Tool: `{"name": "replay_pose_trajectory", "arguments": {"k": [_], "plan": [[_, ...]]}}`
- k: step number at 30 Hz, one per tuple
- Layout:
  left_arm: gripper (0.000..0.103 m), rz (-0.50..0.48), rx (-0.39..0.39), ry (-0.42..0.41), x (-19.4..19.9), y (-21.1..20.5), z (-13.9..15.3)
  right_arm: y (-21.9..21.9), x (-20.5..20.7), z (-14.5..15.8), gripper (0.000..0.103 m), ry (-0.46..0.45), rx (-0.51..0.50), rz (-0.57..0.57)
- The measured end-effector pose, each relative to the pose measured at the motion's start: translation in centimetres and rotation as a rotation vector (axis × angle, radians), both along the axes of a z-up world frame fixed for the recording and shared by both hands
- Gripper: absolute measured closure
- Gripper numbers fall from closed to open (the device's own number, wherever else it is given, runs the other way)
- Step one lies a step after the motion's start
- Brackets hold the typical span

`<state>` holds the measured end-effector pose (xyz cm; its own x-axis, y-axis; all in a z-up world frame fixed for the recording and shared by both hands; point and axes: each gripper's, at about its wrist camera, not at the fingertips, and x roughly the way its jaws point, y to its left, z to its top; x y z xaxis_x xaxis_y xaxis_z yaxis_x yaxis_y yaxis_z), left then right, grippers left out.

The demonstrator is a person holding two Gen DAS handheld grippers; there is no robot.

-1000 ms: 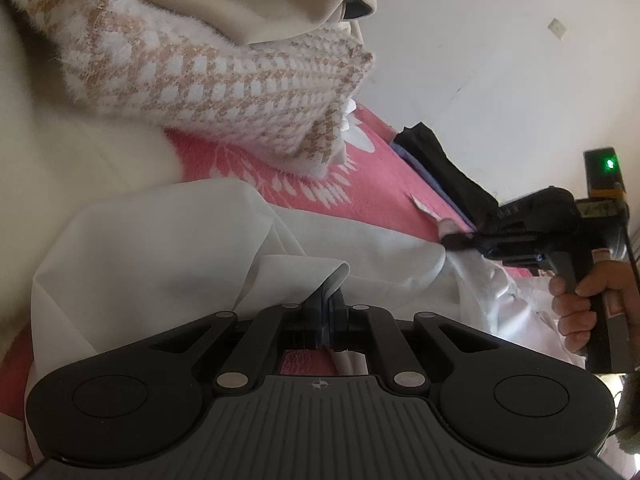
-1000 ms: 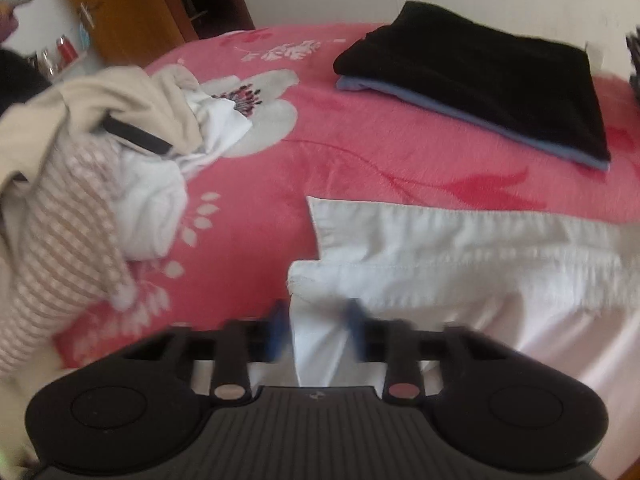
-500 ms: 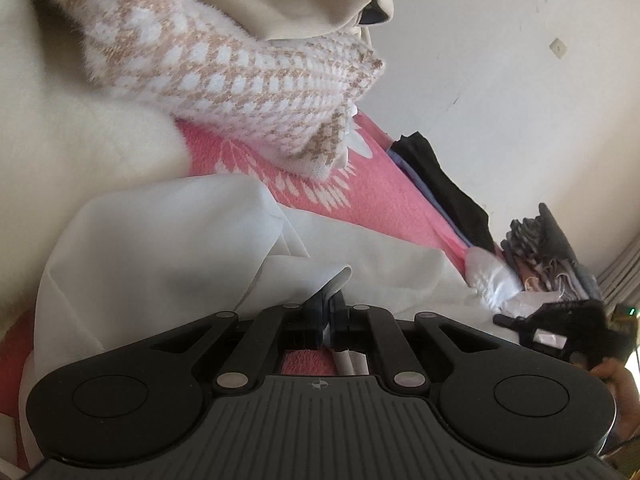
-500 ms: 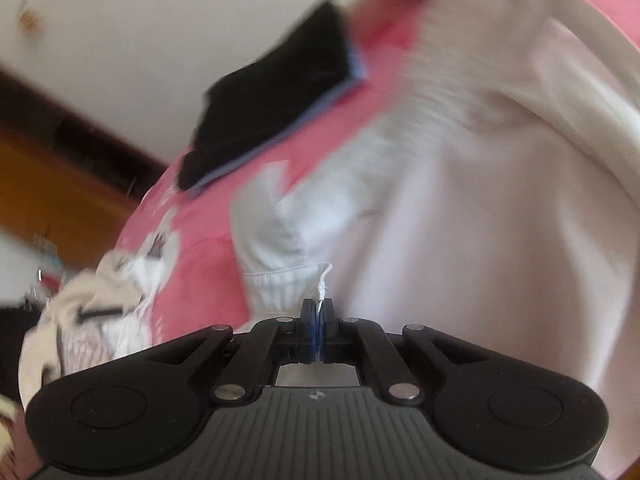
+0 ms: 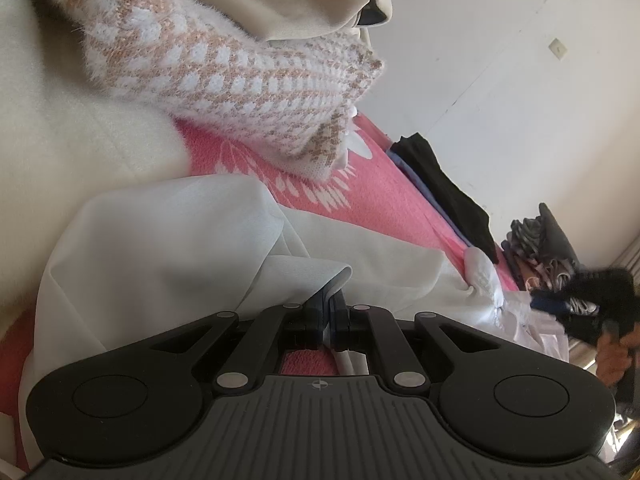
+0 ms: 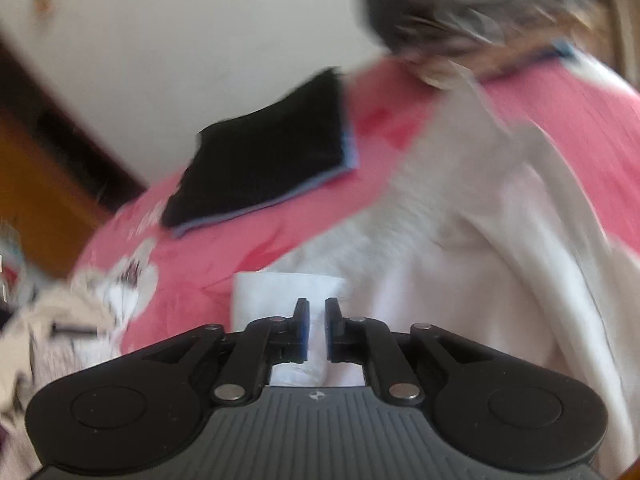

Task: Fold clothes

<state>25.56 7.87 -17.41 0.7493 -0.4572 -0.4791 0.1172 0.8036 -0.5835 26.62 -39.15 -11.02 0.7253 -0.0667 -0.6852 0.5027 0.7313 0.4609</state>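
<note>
Left wrist view showed the left gripper [image 5: 331,312] with its jaws clamped on a fold of the white garment [image 5: 160,240], which lay spread on the pink floral bedspread [image 5: 384,200] ahead of and to both sides of the jaws. Beyond the jaws, up and to the left, sat a houndstooth knit [image 5: 256,92] under a beige garment [image 5: 304,4]. Folded black clothes [image 5: 448,188] lay far ahead to the right.

Right wrist view showed the right gripper [image 6: 316,320] with its jaws narrowly parted, a gap visible between them, and a folded white corner [image 6: 288,292] directly ahead of and beneath them.

Recommended procedure for the fold in hand: hold the left grip firm, align the right corner with the opposite edge, and lay the cloth flat before withdrawing, judged from the layout.

Limitations: the right wrist view was motion-blurred, so whether cloth touched the right jaws could not be determined. The garment's type and far edges were cut off. The right gripper appeared only as a dark blur at the right edge of the left view.
</note>
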Motion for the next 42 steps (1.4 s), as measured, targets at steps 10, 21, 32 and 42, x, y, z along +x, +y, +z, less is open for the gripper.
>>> {"name": "replay_pose_trajectory", "arguments": {"k": [10,21,32,42], "plan": [[0.097,0.007,0.009,-0.016,-0.2,-0.1,-0.1,6.3,10.0,-0.4,0.049,0.263,-0.229,0.22],[0.072,-0.042,0.09,-0.032,-3.3,-0.3,3.5,6.3,11.7,-1.1,0.05,0.334,-0.205,0.204],[0.062,-0.331,0.204,-0.108,6.5,-8.0,7.9,4.3,9.5,0.9,0.045,0.231,-0.109,0.197],[0.068,-0.59,0.342,-0.025,14.8,-15.0,4.2,1.8,5.4,2.4,0.045,0.175,-0.028,0.252]]}}
